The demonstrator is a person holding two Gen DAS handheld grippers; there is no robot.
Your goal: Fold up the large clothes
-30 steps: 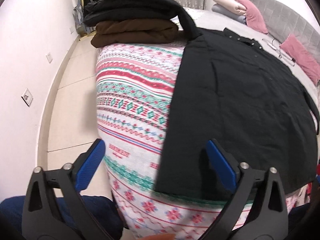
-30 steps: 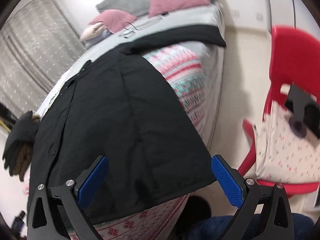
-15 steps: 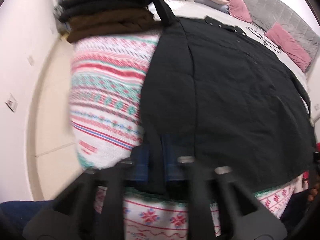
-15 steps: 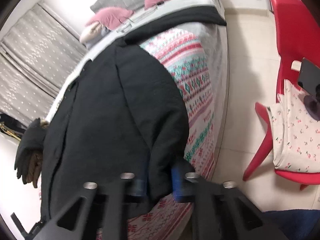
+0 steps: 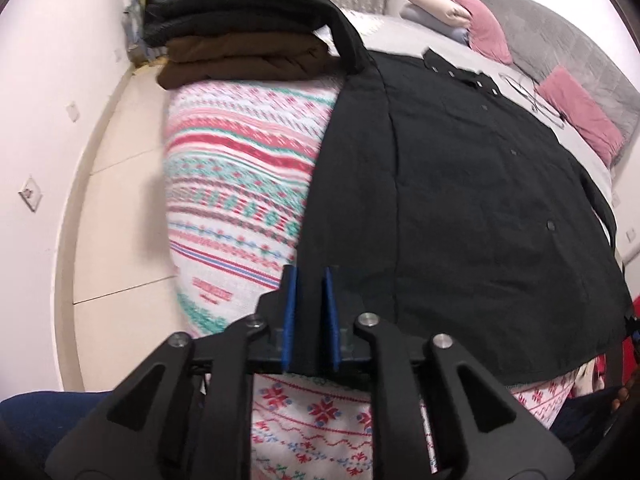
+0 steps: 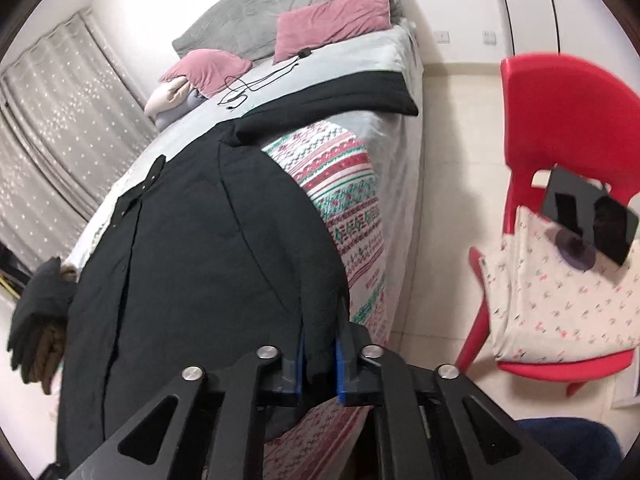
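Two corners of the hem are pinched at once: the black coat is spread flat, buttons up, over a patterned blanket on the bed, with its collar toward the pillows and its bottom edge at the near end. The left gripper is closed narrowly on the near left hem corner, and the right gripper is clamped on the near right corner, where a bunch of dark cloth is seen between the blue pads. Both corners are judged to be held so that the hem can be raised evenly and carried toward the collar for a lengthwise fold; an uneven lift would likely skew the crease. One sleeve is laid out sideways across the bed, apparently not yet folded in. A stack of folded clothes is kept at the far left corner, touching the other sleeve, presumably as finished pieces
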